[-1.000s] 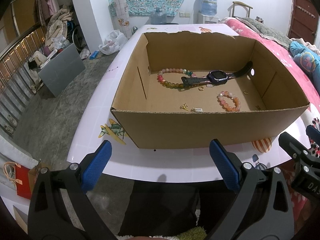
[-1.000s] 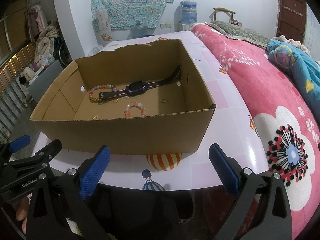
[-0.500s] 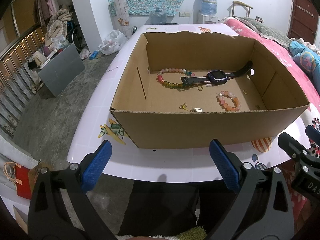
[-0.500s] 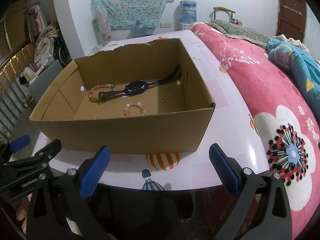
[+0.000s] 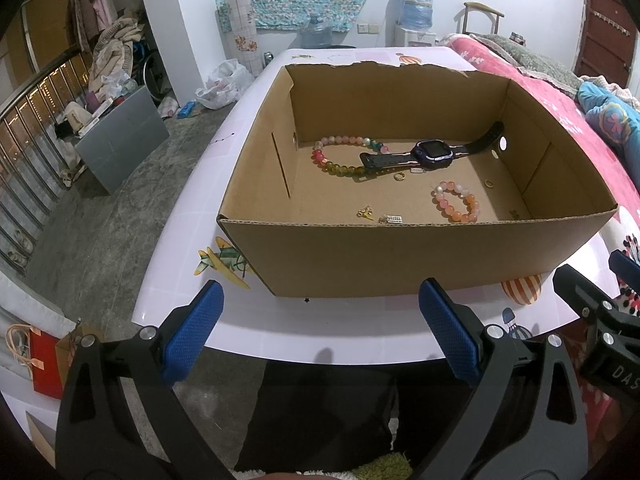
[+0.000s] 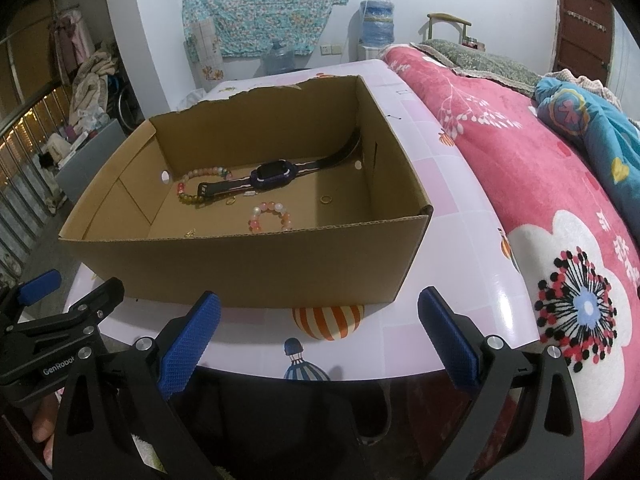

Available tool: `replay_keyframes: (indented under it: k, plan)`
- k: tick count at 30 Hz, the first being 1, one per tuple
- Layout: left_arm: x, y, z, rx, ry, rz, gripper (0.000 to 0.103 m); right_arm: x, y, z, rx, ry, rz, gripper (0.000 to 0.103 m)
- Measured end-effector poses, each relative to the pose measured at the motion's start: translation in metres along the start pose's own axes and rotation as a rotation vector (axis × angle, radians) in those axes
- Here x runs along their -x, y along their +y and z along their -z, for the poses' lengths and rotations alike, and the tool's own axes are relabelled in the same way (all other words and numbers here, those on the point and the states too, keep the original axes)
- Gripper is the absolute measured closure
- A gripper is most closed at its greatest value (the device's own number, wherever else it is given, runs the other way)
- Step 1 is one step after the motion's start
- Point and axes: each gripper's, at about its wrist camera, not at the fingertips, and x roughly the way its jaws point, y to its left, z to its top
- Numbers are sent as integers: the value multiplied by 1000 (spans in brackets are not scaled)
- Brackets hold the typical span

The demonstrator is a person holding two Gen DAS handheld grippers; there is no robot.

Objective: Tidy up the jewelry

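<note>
Both grippers standing spread and empty at the table's near edge.

The left gripper (image 5: 318, 320) and right gripper (image 6: 319, 326) are hovering with blue pads (image 5: 192, 338) wide apart, grasping nothing (short of the cardboard box (image 5: 400, 252)). Inside the box are lying a smartwatch (image 5: 432, 154), its strap crossing a multicoloured bead bracelet (image 5: 340, 156), a pink bead bracelet (image 5: 456, 202) nearer the front wall, a gold ring (image 5: 489, 183), and small gold pieces (image 5: 366, 212). The box is sitting on the pink table (image 5: 360, 328).

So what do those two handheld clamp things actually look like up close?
Both match: the left gripper and right gripper have black plastic frames with triangular cut-outs, silver screws, and blue textured pads on the jaws. White lettering reading GenRobot marks the left one's side in the right wrist view.
</note>
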Motion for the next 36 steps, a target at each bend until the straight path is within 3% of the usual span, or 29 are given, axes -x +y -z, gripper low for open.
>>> replay_keyframes:
  k: [36]
  plan:
    - [-1, 3, 1, 2, 16, 4, 8, -3, -1, 1, -7, 8, -4, 7]
